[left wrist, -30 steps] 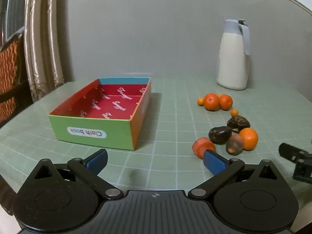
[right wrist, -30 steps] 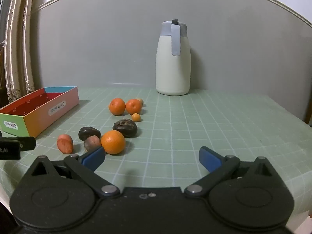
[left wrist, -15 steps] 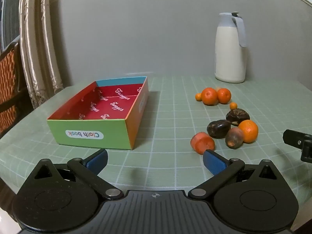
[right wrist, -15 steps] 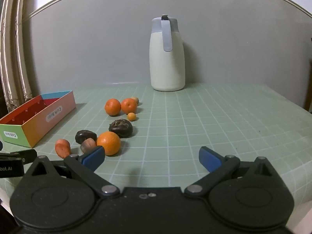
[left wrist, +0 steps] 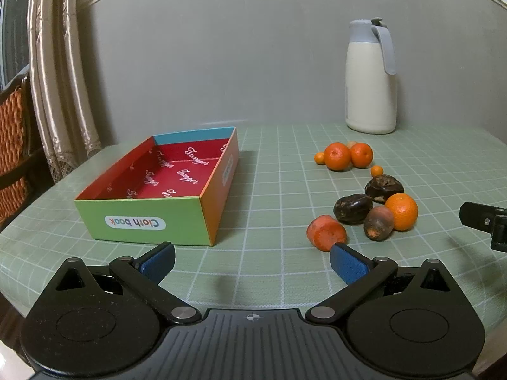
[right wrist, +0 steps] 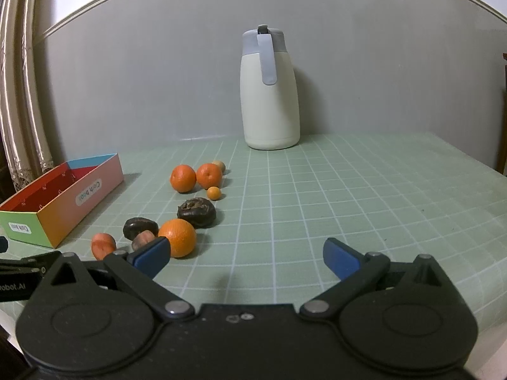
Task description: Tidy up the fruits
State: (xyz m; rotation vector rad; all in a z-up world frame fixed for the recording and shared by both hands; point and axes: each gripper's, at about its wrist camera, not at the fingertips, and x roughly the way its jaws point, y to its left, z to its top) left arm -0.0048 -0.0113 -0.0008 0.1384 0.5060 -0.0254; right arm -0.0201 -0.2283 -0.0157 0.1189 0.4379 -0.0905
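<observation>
Both jaws spread wide, empty: left gripper (left wrist: 252, 258), right gripper (right wrist: 245, 255). We judge pickup not yet begun. Fruits (left wrist: 401, 210) lie loose right of the box (left wrist: 152, 218), none inside. Next: close on the nearest piece (left wrist: 326, 232). Open mat between cluster and box; jug (right wrist: 269, 95) stands well behind.

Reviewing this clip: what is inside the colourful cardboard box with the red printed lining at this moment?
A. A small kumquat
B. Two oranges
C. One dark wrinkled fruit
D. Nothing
D: the left wrist view shows only the bare red lining inside the colourful cardboard box, while the large orange, the dark wrinkled fruit and the other fruits lie on the green gridded tablecloth to its right.
</observation>
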